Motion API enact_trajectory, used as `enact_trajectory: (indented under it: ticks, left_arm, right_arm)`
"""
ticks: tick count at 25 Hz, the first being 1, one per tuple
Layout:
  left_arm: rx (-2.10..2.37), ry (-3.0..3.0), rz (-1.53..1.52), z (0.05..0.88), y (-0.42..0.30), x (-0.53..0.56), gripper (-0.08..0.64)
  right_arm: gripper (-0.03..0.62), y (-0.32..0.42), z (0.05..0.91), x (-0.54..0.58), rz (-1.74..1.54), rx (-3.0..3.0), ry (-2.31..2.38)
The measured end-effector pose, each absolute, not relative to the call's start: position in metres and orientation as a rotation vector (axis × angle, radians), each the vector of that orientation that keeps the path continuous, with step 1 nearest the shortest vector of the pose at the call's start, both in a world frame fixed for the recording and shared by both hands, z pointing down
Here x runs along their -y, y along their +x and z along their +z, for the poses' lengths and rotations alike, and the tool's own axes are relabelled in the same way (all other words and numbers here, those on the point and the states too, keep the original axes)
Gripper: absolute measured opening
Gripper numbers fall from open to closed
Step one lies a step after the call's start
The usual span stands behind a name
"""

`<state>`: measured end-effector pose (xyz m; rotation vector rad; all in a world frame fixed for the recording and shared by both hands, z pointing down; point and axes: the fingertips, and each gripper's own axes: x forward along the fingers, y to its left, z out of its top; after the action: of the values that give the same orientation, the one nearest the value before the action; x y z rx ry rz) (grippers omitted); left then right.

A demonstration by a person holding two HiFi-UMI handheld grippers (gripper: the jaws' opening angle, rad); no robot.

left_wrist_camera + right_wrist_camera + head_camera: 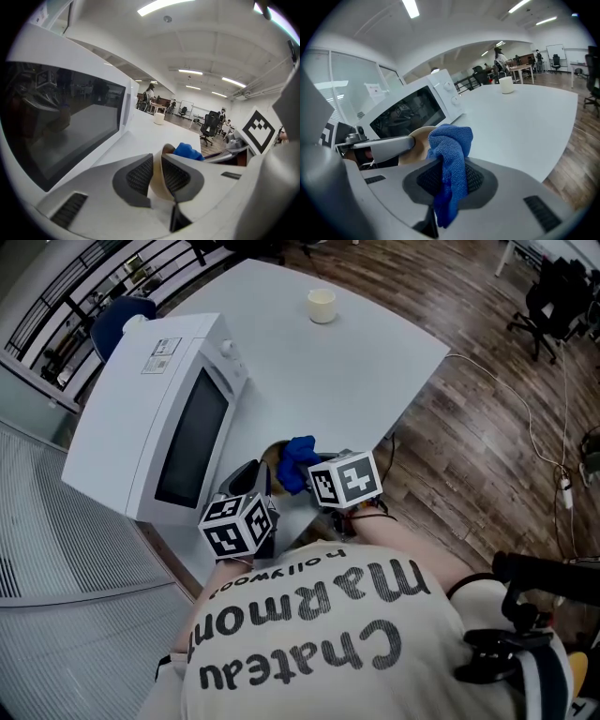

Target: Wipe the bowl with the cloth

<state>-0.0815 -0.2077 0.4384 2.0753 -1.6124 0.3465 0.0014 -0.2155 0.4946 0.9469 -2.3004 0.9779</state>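
Observation:
A tan bowl (273, 455) hangs tilted above the near edge of the white table (356, 362). My left gripper (157, 163) is shut on the bowl's rim (158, 180), one pad inside the wall and one outside. My right gripper (449, 171) is shut on a blue cloth (451, 154), whose bunched top lies against the bowl (419, 139). In the head view the cloth (300, 461) covers most of the bowl's mouth, between the left gripper (249, 482) and the right gripper (322, 474). The left gripper view shows the cloth (188, 151) just past the bowl's far rim.
A white microwave (159, 413) with its door closed stands on the table just left of the bowl. A small cream cup (322, 306) sits at the table's far side. Wooden floor (487, 456) lies to the right, with office chairs (553, 296) further off.

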Motion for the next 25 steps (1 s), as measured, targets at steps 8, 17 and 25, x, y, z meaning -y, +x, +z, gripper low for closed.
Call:
enact_trajectory:
  ticks: [8, 17, 25]
  left_arm:
    - [1.546, 2.051, 0.366, 0.449, -0.079, 0.206, 0.052]
    - [1.532, 2.021, 0.245, 0.445, -0.077, 0.197, 0.046]
    - [1.499, 2.06, 0.281, 0.445, -0.068, 0.19, 0.051]
  right_arm:
    - [0.063, -0.013, 0.487, 0.211, 1.037, 2.395, 0.86]
    - [0.061, -0.048, 0.475, 0.186, 1.269, 2.495, 0.6]
    - [0.061, -0.048, 0.499, 0.176, 1.191, 2.388, 0.599]
